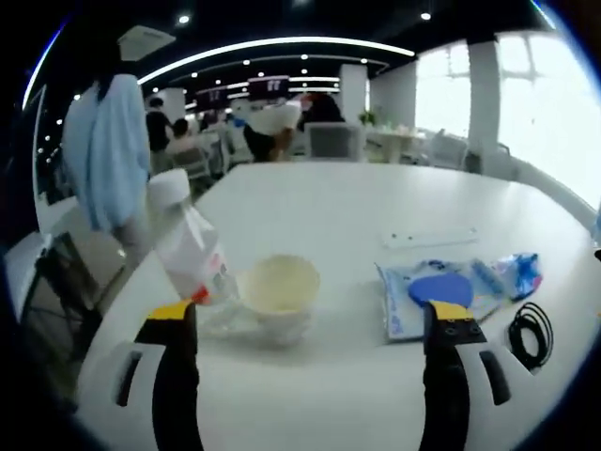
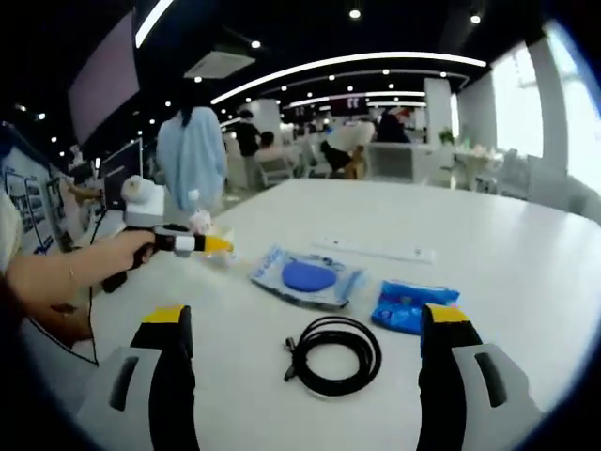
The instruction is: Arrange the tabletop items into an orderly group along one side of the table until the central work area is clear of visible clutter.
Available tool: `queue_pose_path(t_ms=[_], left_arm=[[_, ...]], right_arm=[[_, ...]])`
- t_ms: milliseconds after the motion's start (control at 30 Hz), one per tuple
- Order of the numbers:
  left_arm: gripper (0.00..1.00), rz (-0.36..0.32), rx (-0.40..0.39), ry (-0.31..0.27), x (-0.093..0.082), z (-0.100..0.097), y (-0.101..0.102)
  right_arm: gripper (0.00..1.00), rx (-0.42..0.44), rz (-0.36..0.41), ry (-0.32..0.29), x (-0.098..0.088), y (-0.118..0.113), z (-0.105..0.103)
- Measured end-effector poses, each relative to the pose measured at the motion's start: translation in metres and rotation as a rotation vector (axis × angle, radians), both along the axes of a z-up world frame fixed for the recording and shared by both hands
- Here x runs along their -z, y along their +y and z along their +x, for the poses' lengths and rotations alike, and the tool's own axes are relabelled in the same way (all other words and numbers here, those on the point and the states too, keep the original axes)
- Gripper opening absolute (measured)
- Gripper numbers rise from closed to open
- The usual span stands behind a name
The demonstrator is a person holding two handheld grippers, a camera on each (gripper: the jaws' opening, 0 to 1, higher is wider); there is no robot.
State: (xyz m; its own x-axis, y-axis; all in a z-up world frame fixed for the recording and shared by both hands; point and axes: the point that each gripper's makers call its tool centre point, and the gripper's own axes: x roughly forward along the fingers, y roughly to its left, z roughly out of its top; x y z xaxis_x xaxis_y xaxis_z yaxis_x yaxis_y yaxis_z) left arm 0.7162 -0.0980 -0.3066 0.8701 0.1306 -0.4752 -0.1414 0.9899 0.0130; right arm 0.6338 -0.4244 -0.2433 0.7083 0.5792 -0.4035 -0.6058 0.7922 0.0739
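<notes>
Looking along your left tongs (image 1: 305, 324), you see both jaws spread wide with nothing between them, hovering over the near edge of the white desk (image 1: 376, 211). Just beyond the left jaw a clear plastic bottle (image 1: 188, 240) with a white cap and an orange-red mark low on its label leans to the left, and right beside it stands a pale cream bowl (image 1: 280, 293), close enough that you cannot tell whether they touch. Off to the right lies a clear pouch with a blue disc (image 1: 434, 293) inside, then a blue wrapped packet (image 1: 516, 272) next to it, and a coiled black cable (image 1: 531, 334) near the right edge. A long white strip (image 1: 430, 238) lies farther back on the desk. Turning to the right gripper view, your right tongs (image 2: 305, 324) are likewise wide open and empty, with the coiled black cable (image 2: 331, 354) lying on the desk (image 2: 488, 235) between the jaws. Beyond it sit the pouch with the blue disc (image 2: 307, 276) and the blue packet (image 2: 410, 305), well apart from the cable. At far left your hand (image 2: 120, 254) holds the other tool (image 2: 208, 245), its yellow tip near the bottle, which is largely hidden there.
</notes>
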Motion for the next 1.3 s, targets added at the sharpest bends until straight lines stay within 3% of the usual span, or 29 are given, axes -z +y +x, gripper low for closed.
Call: queue_pose_path(t_ms=[533,833,967,1100,1167,1300], left_arm=[[0.73,-0.044,-0.041,0.024,0.032,0.018,0.013],[0.61,-0.058,-0.062,0.012,0.048,0.027,0.015],[0.56,-0.017,-0.051,0.002,0.052,0.032,0.015],[0.48,-0.018,-0.055,-0.011,0.053,0.036,0.016],[0.40,0.009,-0.066,-0.017,0.052,0.036,0.018],[0.40,0.022,-0.051,-0.034,0.049,0.038,0.016]], right_arm=[[1.00,-0.016,-0.041,0.028,0.016,-0.020,-0.041],[1.00,0.042,-0.030,0.032,0.023,-0.034,-0.037],[1.00,0.057,-0.033,0.038,0.028,-0.039,-0.036],[1.00,0.059,-0.048,0.047,0.033,-0.042,-0.035],[1.00,0.061,-0.052,0.049,0.034,-0.043,-0.034],[1.00,0.065,-0.058,0.051,0.036,-0.045,-0.034]])
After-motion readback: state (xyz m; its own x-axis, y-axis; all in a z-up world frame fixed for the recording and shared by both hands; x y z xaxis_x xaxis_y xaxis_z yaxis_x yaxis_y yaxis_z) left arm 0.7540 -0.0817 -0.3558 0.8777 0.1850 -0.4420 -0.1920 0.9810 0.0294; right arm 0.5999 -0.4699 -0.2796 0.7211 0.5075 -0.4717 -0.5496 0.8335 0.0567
